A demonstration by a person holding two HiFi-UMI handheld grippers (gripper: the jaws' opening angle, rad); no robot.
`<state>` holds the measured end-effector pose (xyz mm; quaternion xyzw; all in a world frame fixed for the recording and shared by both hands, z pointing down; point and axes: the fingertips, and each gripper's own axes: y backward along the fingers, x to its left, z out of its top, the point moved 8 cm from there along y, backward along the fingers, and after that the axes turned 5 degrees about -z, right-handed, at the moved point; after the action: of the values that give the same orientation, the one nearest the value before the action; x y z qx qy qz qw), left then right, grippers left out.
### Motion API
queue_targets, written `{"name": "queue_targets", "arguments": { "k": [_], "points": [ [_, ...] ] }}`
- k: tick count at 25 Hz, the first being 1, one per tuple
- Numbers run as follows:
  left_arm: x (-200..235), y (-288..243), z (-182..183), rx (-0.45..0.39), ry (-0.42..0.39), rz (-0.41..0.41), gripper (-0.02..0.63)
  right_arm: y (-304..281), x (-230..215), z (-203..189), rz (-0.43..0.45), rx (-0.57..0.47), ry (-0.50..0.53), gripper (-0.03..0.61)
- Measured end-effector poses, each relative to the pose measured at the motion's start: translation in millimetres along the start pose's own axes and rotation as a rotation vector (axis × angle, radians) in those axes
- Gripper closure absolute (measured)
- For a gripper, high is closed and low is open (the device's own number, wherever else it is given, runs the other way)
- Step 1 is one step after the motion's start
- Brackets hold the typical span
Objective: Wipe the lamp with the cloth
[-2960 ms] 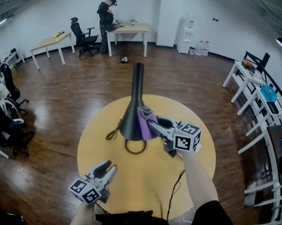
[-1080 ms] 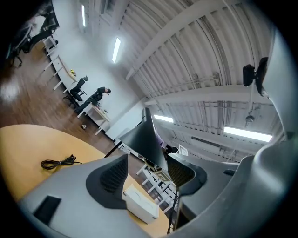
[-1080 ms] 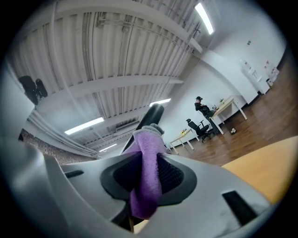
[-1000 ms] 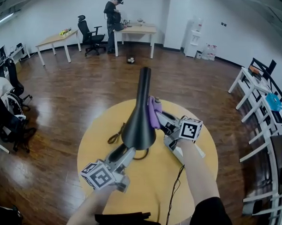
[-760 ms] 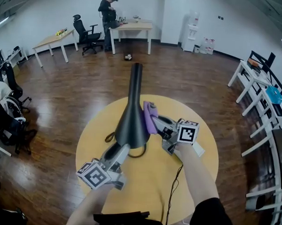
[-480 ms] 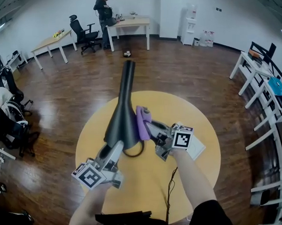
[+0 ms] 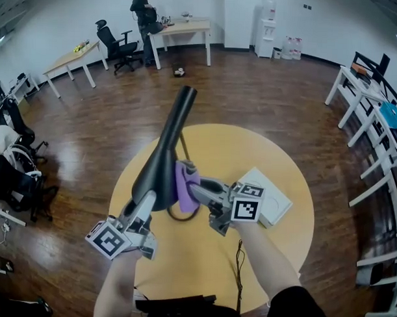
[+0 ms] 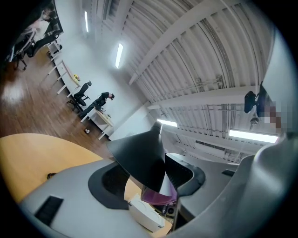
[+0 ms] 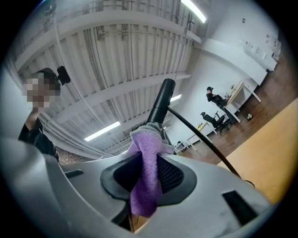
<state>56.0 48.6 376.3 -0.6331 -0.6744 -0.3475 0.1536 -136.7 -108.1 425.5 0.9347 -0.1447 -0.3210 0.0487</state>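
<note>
The black cone-shaped lamp (image 7: 160, 163) leans over the round yellow table (image 7: 231, 146), its thin neck pointing up and away. My left gripper (image 7: 145, 201) is at the lamp's wide lower end, the rim between its jaws; they have just been opening, with both pads still against the shade. In the left gripper view the shade (image 8: 139, 158) fills the gap of the left gripper (image 8: 149, 181). My right gripper (image 7: 192, 187) is shut on a purple cloth (image 7: 182, 193) pressed to the lamp's right flank. In the right gripper view the cloth (image 9: 144, 195) hangs from the right gripper (image 9: 148, 172) below the lamp's neck (image 9: 160, 104).
A flat white box (image 7: 268, 199) lies on the table right of my right gripper. The lamp's black cable (image 7: 183, 216) loops on the table under the shade. Desks, chairs and a standing person (image 7: 142, 9) are far off across the wooden floor.
My left gripper came up from the table's front to the lamp's wide end. The lamp has tipped from upright to a lean. The cloth has slid down the right flank.
</note>
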Motion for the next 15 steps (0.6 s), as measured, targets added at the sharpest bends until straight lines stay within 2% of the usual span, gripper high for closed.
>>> {"name": "queue_targets", "arguments": {
  "k": [5,9,11,15],
  "points": [
    [6.0,3.1,5.1,0.020,-0.003,0.008,0.382,-2.2,6.5,-9.2,-0.004,-0.004,0.001,0.486],
    [15.9,7.1,9.7,0.028,0.014,-0.003,0.391,-5.2,16.8,-6.3,-0.023,0.030,0.124,0.486],
    [21.4,8.7,8.9,0.040,0.024,-0.010,0.391,-0.8,15.9,15.1,-0.080,-0.048,0.181,0.486],
    [25.2,13.3,10.5,0.055,0.017,0.004,0.400,5.6,5.2,91.2,-0.283,-0.293,0.218,0.487]
  ]
}}
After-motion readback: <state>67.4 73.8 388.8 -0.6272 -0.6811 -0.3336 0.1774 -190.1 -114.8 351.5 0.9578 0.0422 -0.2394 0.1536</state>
